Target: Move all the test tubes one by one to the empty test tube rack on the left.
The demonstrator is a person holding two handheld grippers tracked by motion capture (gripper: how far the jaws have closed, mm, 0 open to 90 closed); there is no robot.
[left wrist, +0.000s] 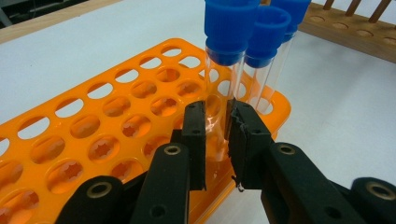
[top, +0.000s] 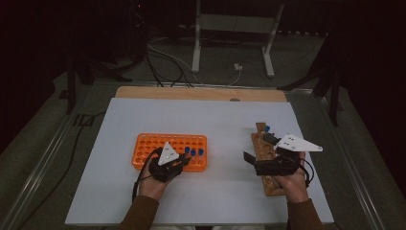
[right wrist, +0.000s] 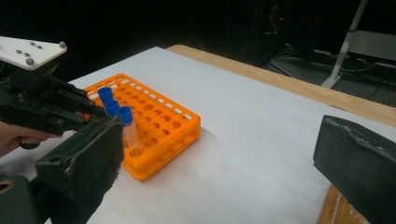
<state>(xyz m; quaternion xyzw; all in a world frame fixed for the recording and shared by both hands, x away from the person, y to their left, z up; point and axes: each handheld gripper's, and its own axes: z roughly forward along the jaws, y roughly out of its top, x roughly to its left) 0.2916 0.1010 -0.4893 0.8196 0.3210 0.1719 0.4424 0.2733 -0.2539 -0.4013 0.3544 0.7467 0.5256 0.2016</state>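
Note:
An orange tube rack [top: 153, 146] lies left of centre on the white table cover. Three clear tubes with blue caps stand in a row at its near right corner [top: 193, 152]. My left gripper [left wrist: 217, 126] is shut on the closest tube [left wrist: 224, 60], with the pads pressing its glass just above the rack [left wrist: 93, 130]. The other two tubes [left wrist: 264, 51] stand right behind it. My right gripper [top: 258, 146] hovers over a wooden rack [top: 268, 184] on the right. In its own view the right gripper [right wrist: 222, 140] is open, with bare table between the jaws.
A blue-capped tube [top: 267, 128] stands at the far end of the wooden rack. The wooden table edge [top: 201, 93] runs along the back. Beyond it, cables and a white stand [top: 196, 48] sit on the dark floor.

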